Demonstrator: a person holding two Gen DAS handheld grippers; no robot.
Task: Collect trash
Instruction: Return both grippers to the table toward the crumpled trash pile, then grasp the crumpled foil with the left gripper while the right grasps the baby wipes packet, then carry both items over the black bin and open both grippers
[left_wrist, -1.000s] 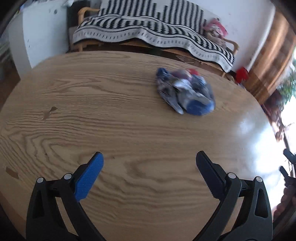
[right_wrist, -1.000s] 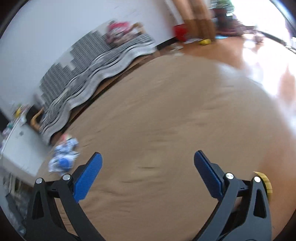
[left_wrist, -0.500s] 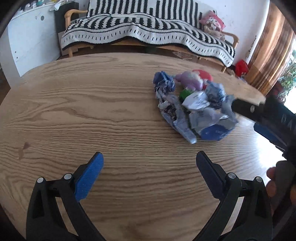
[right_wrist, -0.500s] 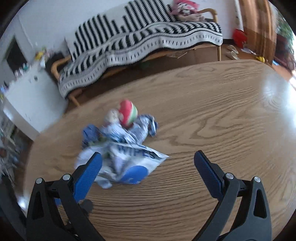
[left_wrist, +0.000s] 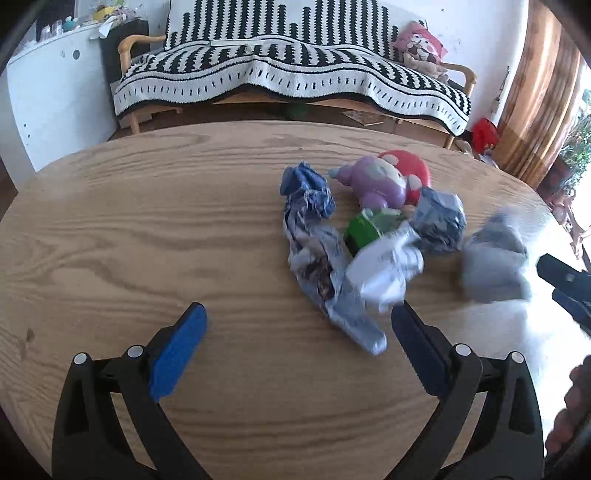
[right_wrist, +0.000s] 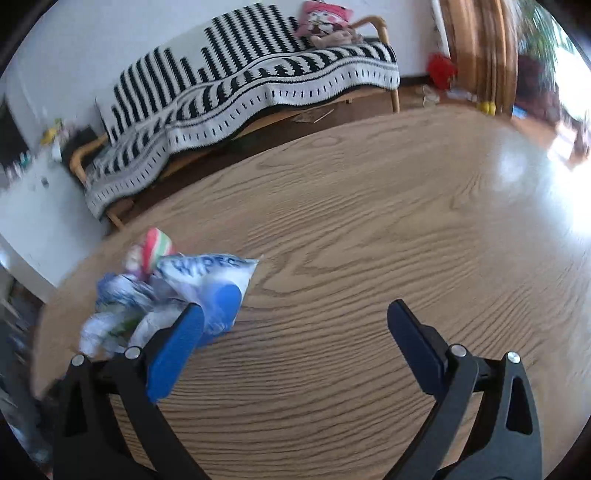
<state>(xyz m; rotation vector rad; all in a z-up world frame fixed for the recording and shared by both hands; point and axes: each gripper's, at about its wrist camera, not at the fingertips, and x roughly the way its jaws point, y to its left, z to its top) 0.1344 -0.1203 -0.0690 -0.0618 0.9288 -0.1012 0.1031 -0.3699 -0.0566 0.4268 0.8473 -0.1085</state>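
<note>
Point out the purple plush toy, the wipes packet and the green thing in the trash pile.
purple plush toy (left_wrist: 376, 181): left wrist view, on its purple body.
wipes packet (right_wrist: 210, 278): right wrist view, on its white face below the lettering.
green thing (left_wrist: 364, 229): left wrist view, on its green top.

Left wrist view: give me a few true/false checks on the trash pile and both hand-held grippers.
1. The left hand-held gripper is open. True.
2. It is shut on the white wrapper. False: the jaws are apart, holding nothing.
3. A purple toy lies in the trash pile. True.
4. The pile sits on the sofa. False: it is on the wooden table.
5. The right hand-held gripper is shut. False: open and empty.
</note>
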